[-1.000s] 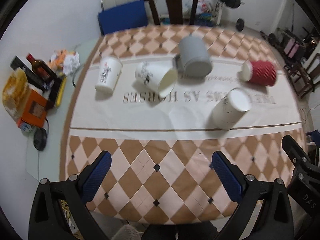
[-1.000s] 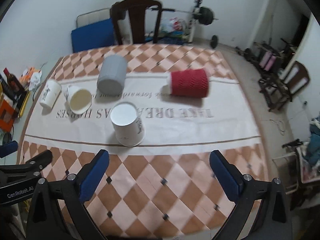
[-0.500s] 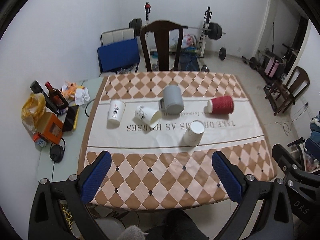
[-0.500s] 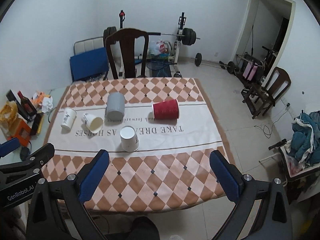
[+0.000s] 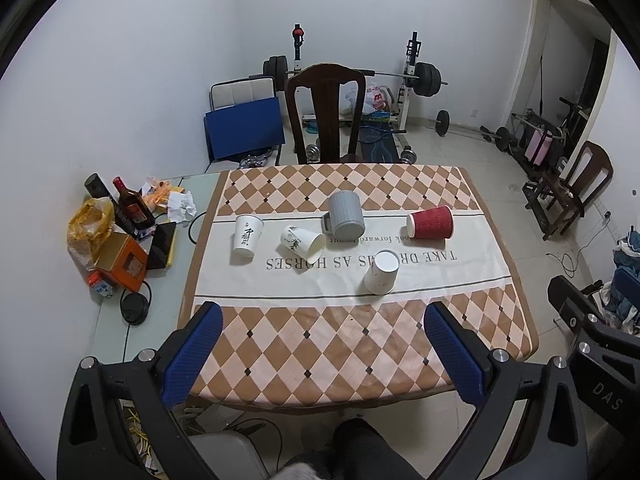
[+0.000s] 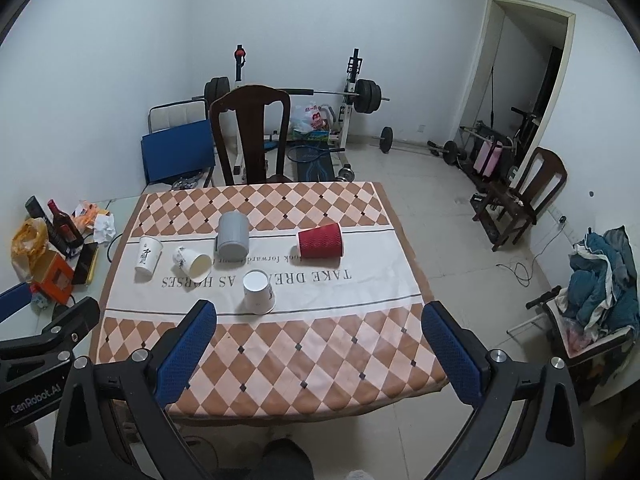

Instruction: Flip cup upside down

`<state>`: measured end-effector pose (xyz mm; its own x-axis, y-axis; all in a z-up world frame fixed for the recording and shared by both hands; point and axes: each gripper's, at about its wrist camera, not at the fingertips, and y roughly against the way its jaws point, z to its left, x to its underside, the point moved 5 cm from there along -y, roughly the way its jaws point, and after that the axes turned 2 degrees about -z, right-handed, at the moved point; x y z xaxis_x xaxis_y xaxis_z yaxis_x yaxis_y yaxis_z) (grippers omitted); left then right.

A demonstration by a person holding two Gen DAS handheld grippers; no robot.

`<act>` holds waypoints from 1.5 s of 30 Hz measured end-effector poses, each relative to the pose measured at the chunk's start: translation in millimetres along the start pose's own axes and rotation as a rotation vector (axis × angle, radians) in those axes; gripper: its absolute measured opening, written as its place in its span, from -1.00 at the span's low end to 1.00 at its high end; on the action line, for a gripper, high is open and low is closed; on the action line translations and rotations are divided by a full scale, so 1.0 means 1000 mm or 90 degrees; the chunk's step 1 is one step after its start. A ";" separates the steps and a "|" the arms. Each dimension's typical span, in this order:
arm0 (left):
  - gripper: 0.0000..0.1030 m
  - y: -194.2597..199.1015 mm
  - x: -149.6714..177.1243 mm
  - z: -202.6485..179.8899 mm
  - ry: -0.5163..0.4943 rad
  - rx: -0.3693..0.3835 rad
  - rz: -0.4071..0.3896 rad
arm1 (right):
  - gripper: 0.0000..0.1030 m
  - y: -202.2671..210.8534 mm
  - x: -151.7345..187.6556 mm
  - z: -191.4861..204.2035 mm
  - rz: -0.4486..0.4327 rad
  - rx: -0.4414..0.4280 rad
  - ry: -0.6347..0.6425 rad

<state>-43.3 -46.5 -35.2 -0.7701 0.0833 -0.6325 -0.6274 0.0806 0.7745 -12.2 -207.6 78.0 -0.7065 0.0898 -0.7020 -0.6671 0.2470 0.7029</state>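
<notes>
Several cups sit on the checkered table (image 5: 320, 344). A white paper cup (image 5: 381, 272) (image 6: 259, 291) stands upside down near the front. A second white cup (image 5: 247, 235) (image 6: 148, 255) stands at the left. A third white cup (image 5: 303, 243) (image 6: 192, 262) lies on its side. A grey mug (image 5: 345, 213) (image 6: 233, 234) stands upside down. A red ribbed cup (image 5: 431, 222) (image 6: 321, 241) lies on its side at the right. My left gripper (image 5: 320, 356) and right gripper (image 6: 318, 352) are open, empty, high above and back from the table's near edge.
A side surface at the left holds a bottle (image 5: 130, 208), an orange box (image 5: 122, 262), bags and crumpled paper. A dark wooden chair (image 5: 325, 116) stands behind the table. Weights and a barbell rack line the back wall. Another chair (image 6: 524, 196) stands at the right.
Both grippers have pulled up and back from the table, so the whole table and room show now. The cups have not moved. Both grippers stay open.
</notes>
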 end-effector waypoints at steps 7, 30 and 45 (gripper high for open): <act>0.99 0.004 0.006 0.009 0.008 -0.020 0.011 | 1.00 0.008 0.002 0.004 0.007 -0.009 0.003; 0.99 0.008 0.015 0.016 0.012 -0.020 0.030 | 1.00 0.013 0.005 0.009 0.018 -0.021 -0.003; 0.99 0.013 0.017 0.017 0.006 -0.017 0.034 | 1.00 0.016 0.008 0.010 0.026 -0.022 -0.006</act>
<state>-62.4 -27.2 -36.1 -0.8033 0.0772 -0.5906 -0.5885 0.0498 0.8069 -26.3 -192.8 82.8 -0.7314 0.1084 -0.6733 -0.6452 0.2098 0.7346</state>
